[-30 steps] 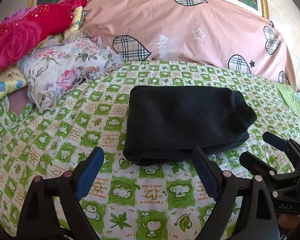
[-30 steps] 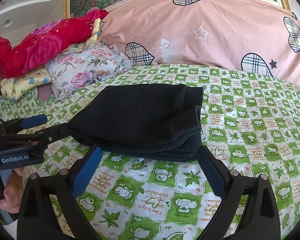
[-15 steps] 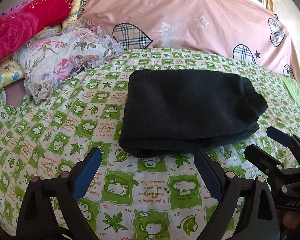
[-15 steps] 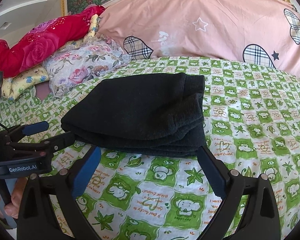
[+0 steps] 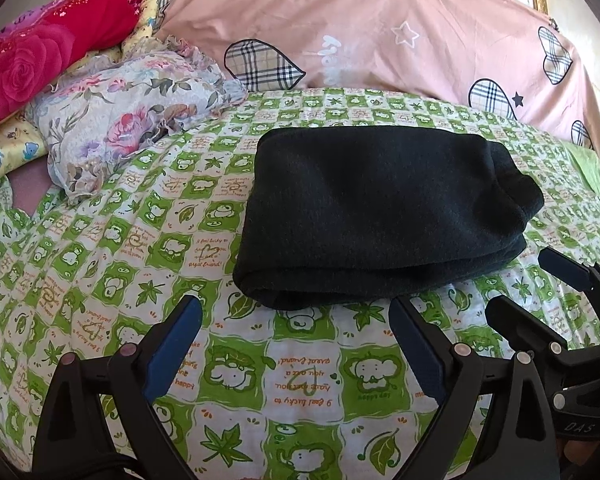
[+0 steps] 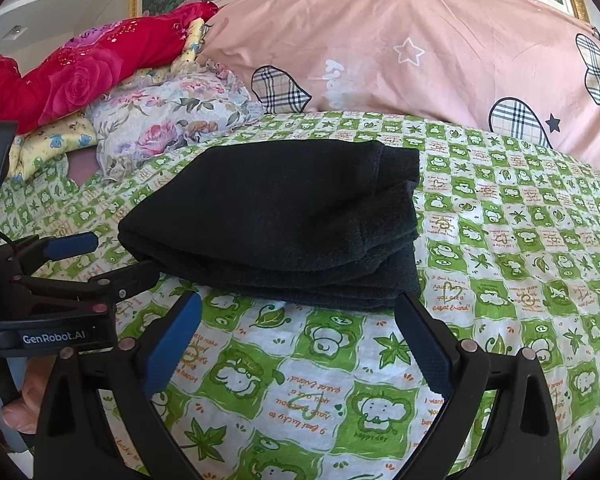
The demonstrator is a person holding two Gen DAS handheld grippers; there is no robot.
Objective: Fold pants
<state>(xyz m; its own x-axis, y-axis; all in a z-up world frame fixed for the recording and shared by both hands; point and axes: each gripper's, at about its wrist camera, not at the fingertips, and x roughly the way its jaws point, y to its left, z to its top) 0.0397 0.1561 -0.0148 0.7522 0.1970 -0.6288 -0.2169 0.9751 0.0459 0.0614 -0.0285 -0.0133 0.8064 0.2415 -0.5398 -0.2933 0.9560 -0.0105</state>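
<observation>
Black pants (image 5: 384, 216) are lying in the middle of the bed as a thick, compact rectangle, several layers stacked; layered edges are showing along the near side and at the right end in the right wrist view, so the folding is looking finished or nearly so. Fabric is reading as soft, matte, fleece-like knit, with a rounded fold at the left end and a looser, bulging top layer toward the right. Left gripper (image 5: 296, 344) is hovering just short of the bundle's near edge, blue-padded fingers spread wide, holding nothing. Right gripper (image 6: 300, 340) is sitting likewise wide and empty just in front of the near edge, probably placed for a last squaring-up or for pulling away. Each tool is showing in the other's view, beside the bundle's ends, also spread apart. Bedsheet (image 5: 300, 380) is a green-and-white checked cotton with cartoon elephants and leaves, slightly rumpled. Behind: pink heart-patterned quilt (image 5: 380, 40), floral frilled pillow (image 5: 132, 116), red rose cushion (image 5: 40, 60) piled at left.
</observation>
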